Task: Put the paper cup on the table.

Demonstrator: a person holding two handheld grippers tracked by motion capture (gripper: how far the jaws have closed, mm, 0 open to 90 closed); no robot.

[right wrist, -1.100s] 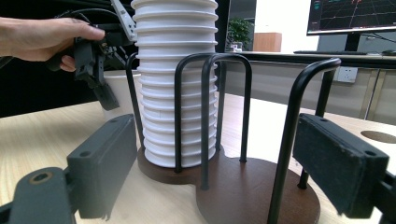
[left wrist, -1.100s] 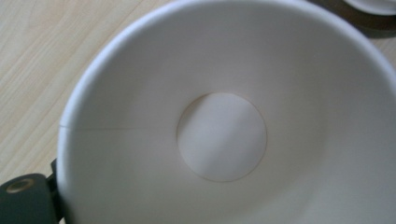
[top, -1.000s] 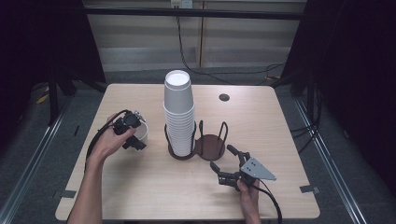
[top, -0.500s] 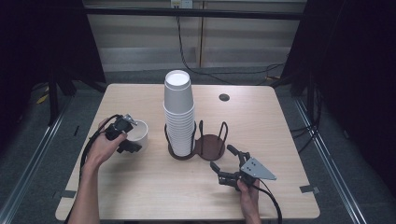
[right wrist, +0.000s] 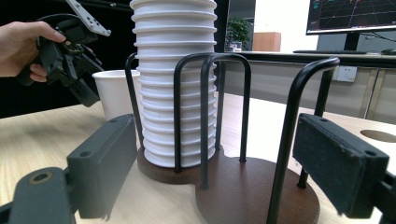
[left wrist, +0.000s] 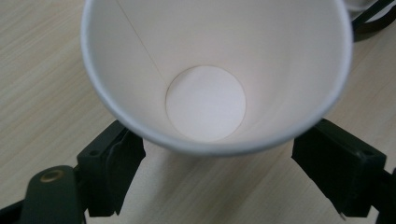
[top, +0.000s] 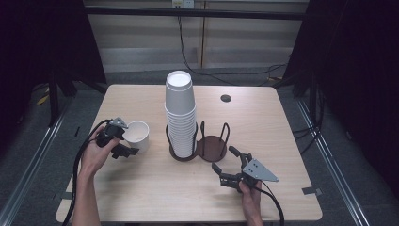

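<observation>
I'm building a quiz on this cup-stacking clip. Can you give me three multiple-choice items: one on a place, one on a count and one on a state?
1. In the high view, where does the stack of cups stand?
A. In the holder's left ring
B. In the holder's right ring
C. On bare table

2. How many cups stand apart from the stack?
A. None
B. One
C. Three

3. How is the right claw?
A. Shut on a cup
B. Open, holding nothing
C. Shut on a holder wire

Key:
1 A: the stack of cups fills the left ring of the holder, and the right ring is bare.
2 B: a single cup stands upright to the left.
3 B: the right claw is spread, short of the holder.
</observation>
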